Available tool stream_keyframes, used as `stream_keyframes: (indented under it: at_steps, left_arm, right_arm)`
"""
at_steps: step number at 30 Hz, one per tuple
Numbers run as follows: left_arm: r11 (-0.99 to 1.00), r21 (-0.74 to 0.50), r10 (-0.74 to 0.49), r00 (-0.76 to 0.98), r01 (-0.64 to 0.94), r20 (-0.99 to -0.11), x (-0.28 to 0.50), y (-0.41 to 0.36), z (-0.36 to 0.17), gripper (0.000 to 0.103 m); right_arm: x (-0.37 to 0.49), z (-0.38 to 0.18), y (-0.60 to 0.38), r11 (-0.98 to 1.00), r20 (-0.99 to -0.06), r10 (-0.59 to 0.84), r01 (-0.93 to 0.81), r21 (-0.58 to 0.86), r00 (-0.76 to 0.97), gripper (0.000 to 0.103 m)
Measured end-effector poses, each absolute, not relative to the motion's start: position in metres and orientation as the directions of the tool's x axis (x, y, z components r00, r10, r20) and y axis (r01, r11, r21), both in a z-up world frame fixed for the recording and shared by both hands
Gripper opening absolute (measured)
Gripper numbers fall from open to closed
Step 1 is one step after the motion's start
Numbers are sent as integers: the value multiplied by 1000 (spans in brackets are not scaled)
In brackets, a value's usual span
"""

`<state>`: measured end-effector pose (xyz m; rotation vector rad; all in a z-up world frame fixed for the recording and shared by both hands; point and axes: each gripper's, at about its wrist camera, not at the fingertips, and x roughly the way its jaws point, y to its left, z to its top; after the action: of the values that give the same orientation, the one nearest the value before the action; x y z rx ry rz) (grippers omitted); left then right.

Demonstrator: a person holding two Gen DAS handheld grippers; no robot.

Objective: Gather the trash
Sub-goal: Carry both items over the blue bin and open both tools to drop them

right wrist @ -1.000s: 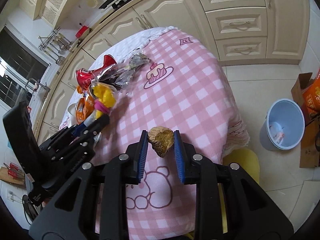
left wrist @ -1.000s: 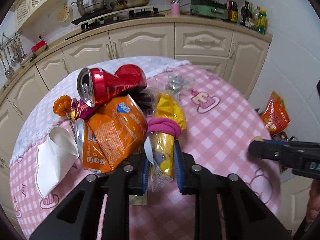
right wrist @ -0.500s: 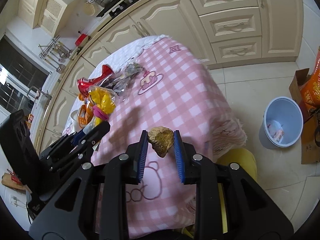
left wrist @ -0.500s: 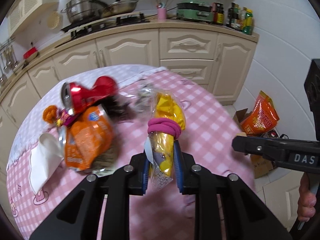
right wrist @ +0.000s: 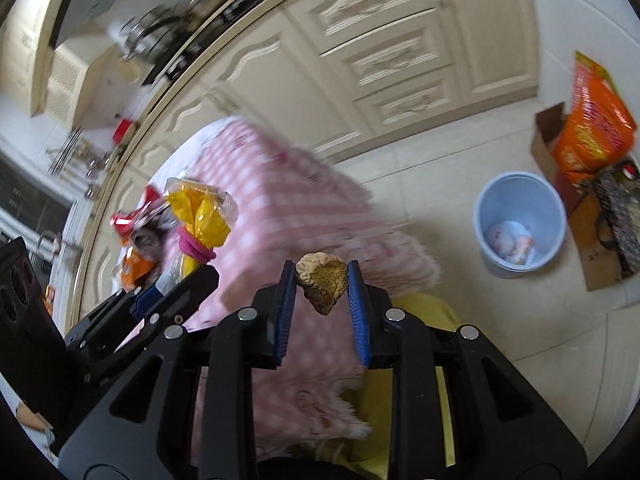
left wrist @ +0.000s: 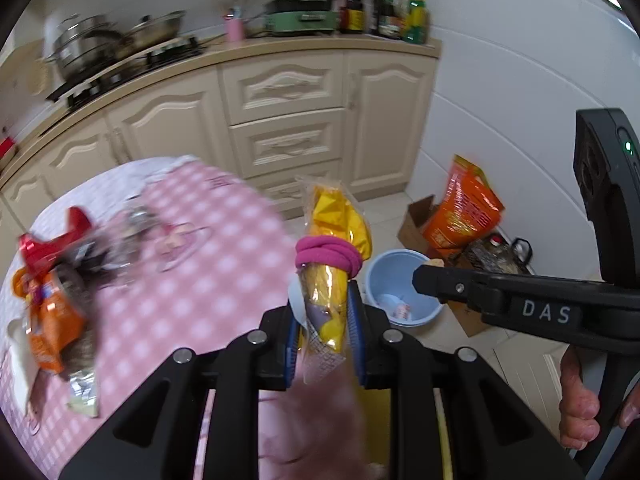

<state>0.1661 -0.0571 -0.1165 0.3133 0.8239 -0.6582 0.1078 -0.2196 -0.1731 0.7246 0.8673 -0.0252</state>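
Round table [left wrist: 224, 280] wore pink checked cloth. On it, at far left: crushed red can [left wrist: 48, 244], orange snack bag [left wrist: 52, 332], crumpled clear wrappers [left wrist: 136, 220], all bunched together. Tiled floor [right wrist: 500, 320] carried pale blue bin [right wrist: 520, 220] with scraps inside, cardboard box [right wrist: 548, 148] with orange bag [right wrist: 592, 132] near cabinets.

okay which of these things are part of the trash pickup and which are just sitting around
Job:
- yellow plastic wrapper with pink band in left gripper
- brown crumpled lump in right gripper
- light blue bin
- crushed red can

Lying about:
- steel pots
- green appliance
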Motion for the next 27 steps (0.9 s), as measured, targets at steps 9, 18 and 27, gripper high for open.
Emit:
stream_keyframes:
  at_steps: [9, 18, 27]
  left_arm:
    - [703, -12, -438, 419, 711, -795, 148, -129, -136, 21]
    - [678, -16, -411, 361, 735, -837, 149, -200, -170, 21]
    - [642, -43, -388, 277, 765, -879, 170, -270, -214, 22]
  right_arm:
    - [70, -192, -284, 712, -743, 143, 454, 536, 654, 26]
    - [52, -219, -340, 651, -784, 83, 562, 510, 615, 26]
    - [67, -246, -389, 606, -828, 50, 643, 469, 558, 26]
